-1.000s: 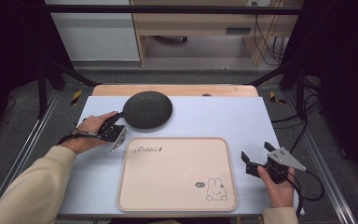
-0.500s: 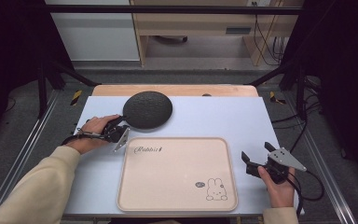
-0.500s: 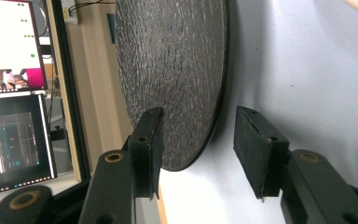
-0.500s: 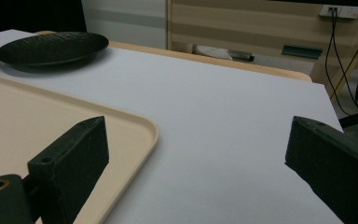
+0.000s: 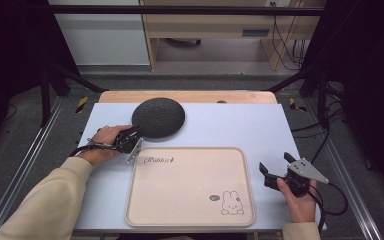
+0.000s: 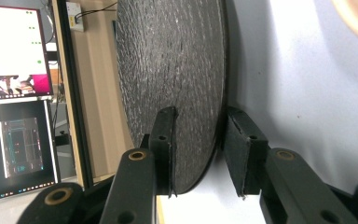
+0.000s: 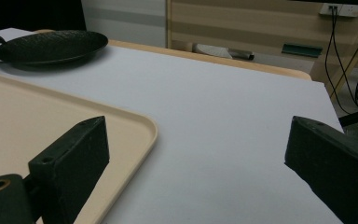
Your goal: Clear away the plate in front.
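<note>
A round black plate [image 5: 158,117] with a rough surface lies at the back of the white table, just behind a beige tray [image 5: 190,186] printed with a rabbit. My left gripper [image 5: 135,135] is at the plate's near-left rim. In the left gripper view the black plate [image 6: 177,70] runs between the two jaws, and the left gripper [image 6: 200,114] is shut on its edge, one pad on the top face and one under the rim. My right gripper [image 5: 275,163] rests open by the tray's right side. The right gripper [image 7: 198,135] holds nothing, with the tray's corner [image 7: 135,126] beside its left jaw.
The table [image 5: 240,125] ends in a wooden strip [image 5: 190,96] at the back. Black frame posts stand at both sides, and cables trail off the right gripper over the table's right edge. Monitors [image 6: 18,88] stand off to the side.
My left hand and gripper have edged a little right, onto the plate's rim. The plate, the tray and my right gripper have stayed put.
</note>
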Available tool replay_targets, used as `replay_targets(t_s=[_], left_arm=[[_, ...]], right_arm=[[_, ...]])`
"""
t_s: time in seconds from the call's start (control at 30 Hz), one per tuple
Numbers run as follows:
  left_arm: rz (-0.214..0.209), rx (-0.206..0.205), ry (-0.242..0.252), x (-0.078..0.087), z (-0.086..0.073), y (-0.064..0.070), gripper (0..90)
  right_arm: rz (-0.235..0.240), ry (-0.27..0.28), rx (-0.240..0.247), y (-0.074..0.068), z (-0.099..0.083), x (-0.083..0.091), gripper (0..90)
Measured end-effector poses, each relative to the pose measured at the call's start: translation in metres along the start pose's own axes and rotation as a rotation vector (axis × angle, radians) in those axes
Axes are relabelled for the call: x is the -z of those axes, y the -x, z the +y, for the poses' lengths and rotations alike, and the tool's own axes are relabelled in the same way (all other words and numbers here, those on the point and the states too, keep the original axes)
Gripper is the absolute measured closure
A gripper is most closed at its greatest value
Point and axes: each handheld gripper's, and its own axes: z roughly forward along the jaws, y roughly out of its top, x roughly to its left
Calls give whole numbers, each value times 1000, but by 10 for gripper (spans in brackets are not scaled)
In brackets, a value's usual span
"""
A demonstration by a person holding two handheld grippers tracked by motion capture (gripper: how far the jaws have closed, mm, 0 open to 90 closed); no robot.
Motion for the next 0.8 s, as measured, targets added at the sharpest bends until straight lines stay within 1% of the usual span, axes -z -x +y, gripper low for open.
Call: replay_targets(t_s=[0.1,0.13,0.17,0.2,0.27,0.3,0.37,0.43,0.47,0.57,0.6,0.63,0.8], left_arm=[[5,-10,0,-1,1,0,664],[0,-11,-8,-2,1,0,664],[1,-2,-2,-4,1,1,671],[0,-3,-2,-5,1,1,676],[-2,2,-2,-6,1,1,685],[1,-1,-3,-6,1,1,688],[2,6,0,-8,2,1,692],[-1,5,1,-8,2,1,697],[0,-5,-6,-8,3,1,697],[7,-8,1,-10,4,1,697],[2,3,-3,-11,4,0,697],[2,5,-2,-12,4,1,696],[4,-15,1,-13,5,2,720]], right_arm=[[0,-3,-4,0,0,0,61],[0,-4,-4,0,0,0,62],[2,-9,-10,0,0,0,62],[3,-11,-15,-1,0,0,63],[2,-9,-8,0,-1,0,63],[4,-8,-12,0,0,0,63],[2,-7,-11,0,-1,0,63],[2,-9,-14,0,-1,0,63],[-3,-11,-11,0,-1,0,63],[-3,-9,-7,1,-1,0,63],[-2,-9,-10,1,-1,0,63],[-1,-9,-10,1,-2,0,63],[-2,-11,-9,0,-2,0,64]])
